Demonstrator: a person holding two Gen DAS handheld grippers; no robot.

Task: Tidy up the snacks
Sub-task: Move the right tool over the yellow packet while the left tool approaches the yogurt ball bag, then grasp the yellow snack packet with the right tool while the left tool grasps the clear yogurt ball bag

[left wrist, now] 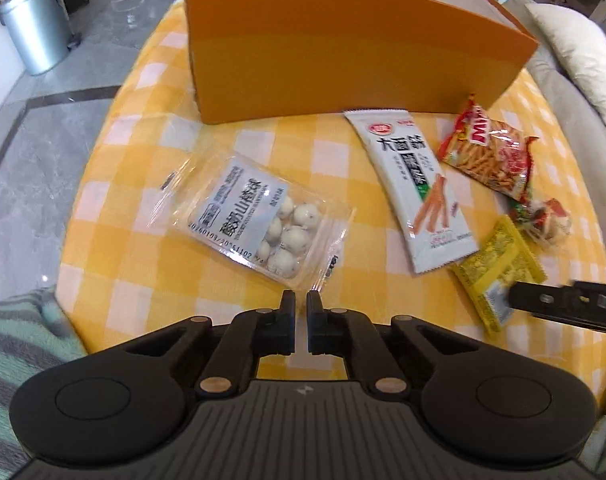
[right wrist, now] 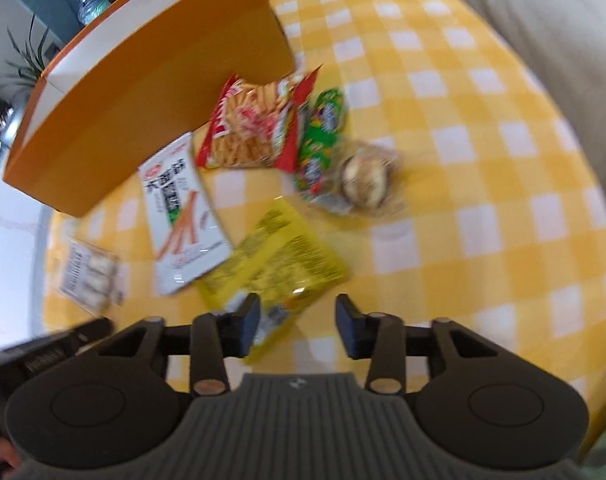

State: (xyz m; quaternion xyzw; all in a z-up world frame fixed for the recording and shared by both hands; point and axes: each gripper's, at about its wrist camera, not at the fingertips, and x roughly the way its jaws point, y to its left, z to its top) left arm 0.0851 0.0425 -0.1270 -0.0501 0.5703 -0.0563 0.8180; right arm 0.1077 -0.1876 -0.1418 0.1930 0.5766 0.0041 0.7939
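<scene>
An orange box [left wrist: 343, 52] stands at the back of the yellow checked table; it also shows in the right wrist view [right wrist: 143, 92]. In front lie a clear pack of white balls [left wrist: 259, 224], a white stick-snack pack [left wrist: 415, 188], a red chip bag [left wrist: 491, 152] and a yellow packet [left wrist: 495, 276]. My left gripper [left wrist: 301, 300] is shut and empty, just short of the clear pack. My right gripper [right wrist: 297, 308] is open over the near end of the yellow packet [right wrist: 279, 264]. Its finger [left wrist: 563, 304] enters the left wrist view from the right.
A green packet [right wrist: 323, 136] and a clear-wrapped round bun [right wrist: 363, 176] lie right of the red bag [right wrist: 255, 124]. A beige sofa [right wrist: 543, 40] borders the table's right side. A metal bin [left wrist: 35, 24] stands on the floor at far left. A striped cloth [left wrist: 19, 344] lies near left.
</scene>
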